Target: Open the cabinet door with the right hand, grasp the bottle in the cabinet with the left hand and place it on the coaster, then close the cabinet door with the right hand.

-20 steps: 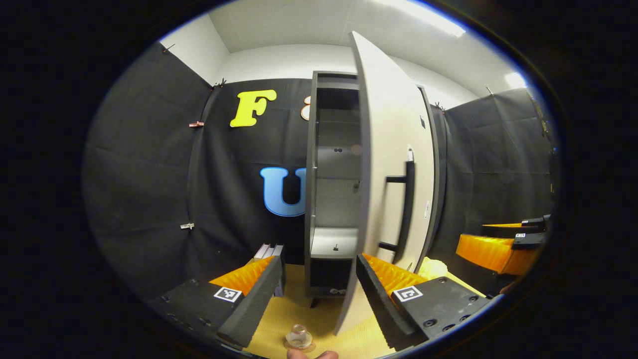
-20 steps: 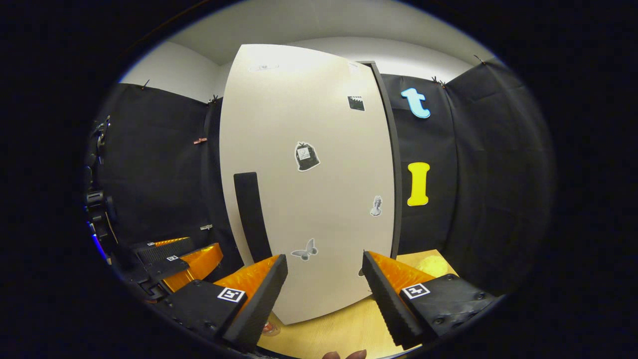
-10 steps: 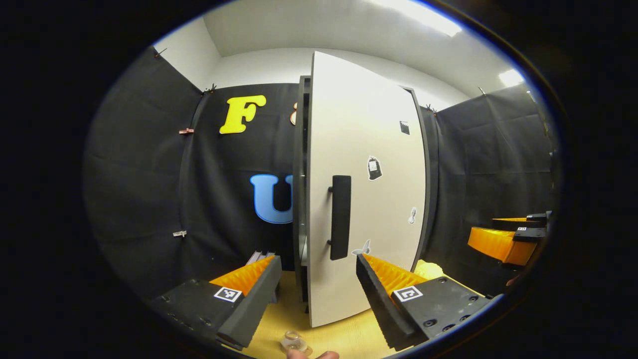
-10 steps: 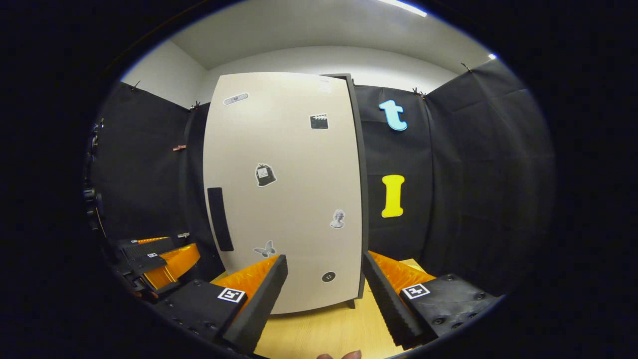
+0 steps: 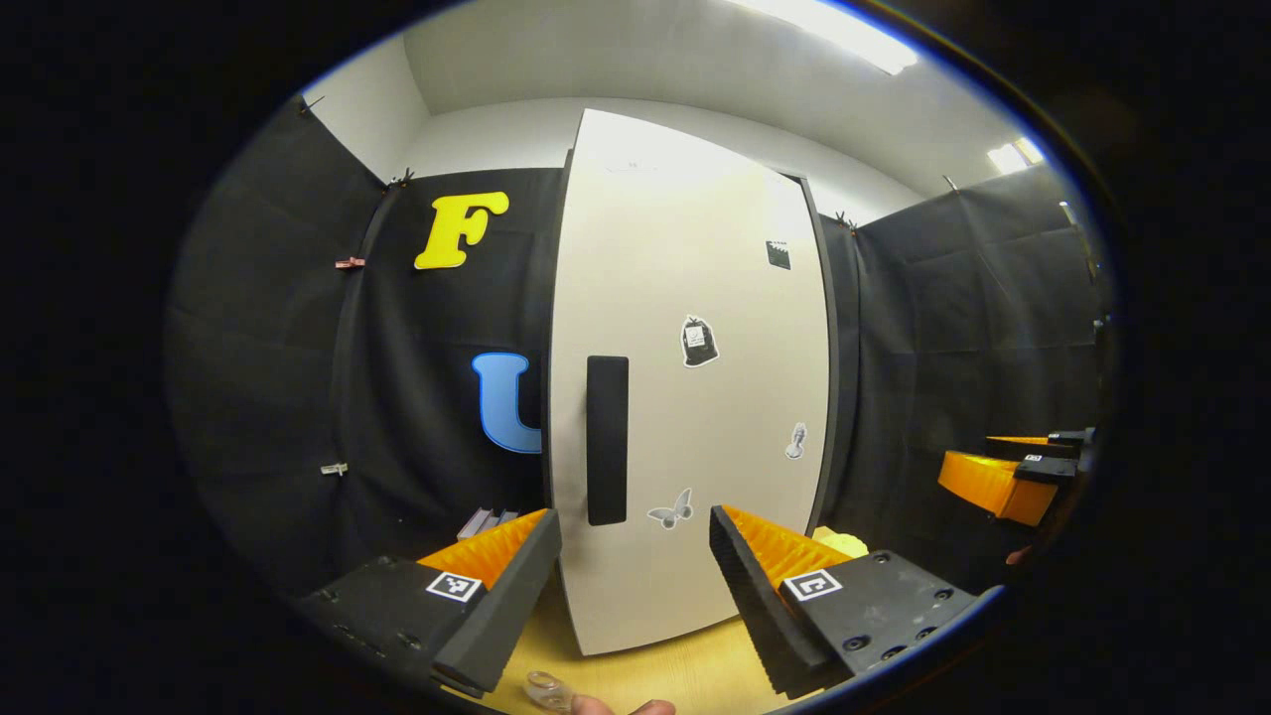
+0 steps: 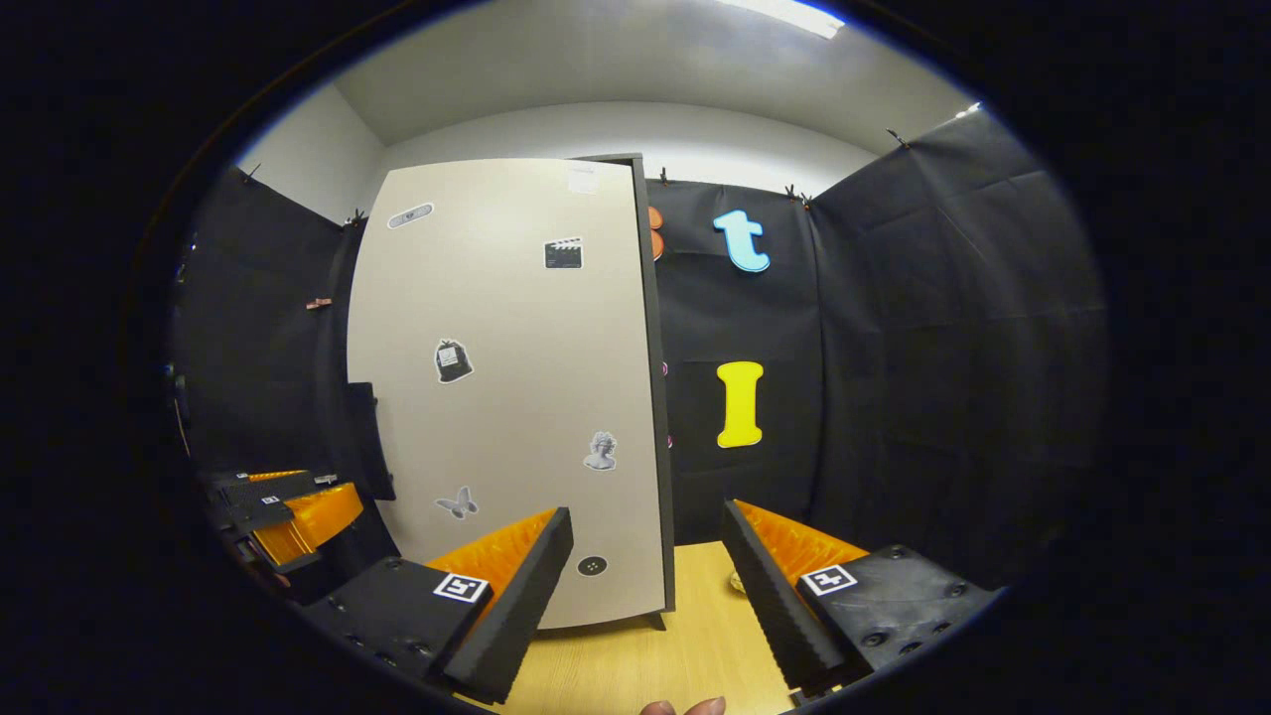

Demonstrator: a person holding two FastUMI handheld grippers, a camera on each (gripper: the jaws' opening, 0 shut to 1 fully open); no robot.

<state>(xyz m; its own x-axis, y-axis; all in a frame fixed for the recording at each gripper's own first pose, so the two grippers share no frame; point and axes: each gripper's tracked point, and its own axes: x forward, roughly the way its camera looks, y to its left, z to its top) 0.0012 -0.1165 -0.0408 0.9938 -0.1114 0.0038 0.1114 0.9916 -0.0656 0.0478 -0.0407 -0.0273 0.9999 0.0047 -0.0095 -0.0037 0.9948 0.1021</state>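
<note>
Bright ceiling strips (image 5: 834,30) blaze overhead with glare, lighting the pale door (image 5: 685,397) evenly and leaving the black cloth dim, while the sharp fisheye pictures bow the door's straight edges outward and darken toward their rims.

A recording booth: black cloth walls (image 6: 894,377) around a cabinet (image 5: 695,397).

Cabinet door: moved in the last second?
Yes. The cabinet door has swung shut: a second ago the left gripper view showed it edge-on beside open shelves; now it faces flat and covers the cabinet frame.
</note>
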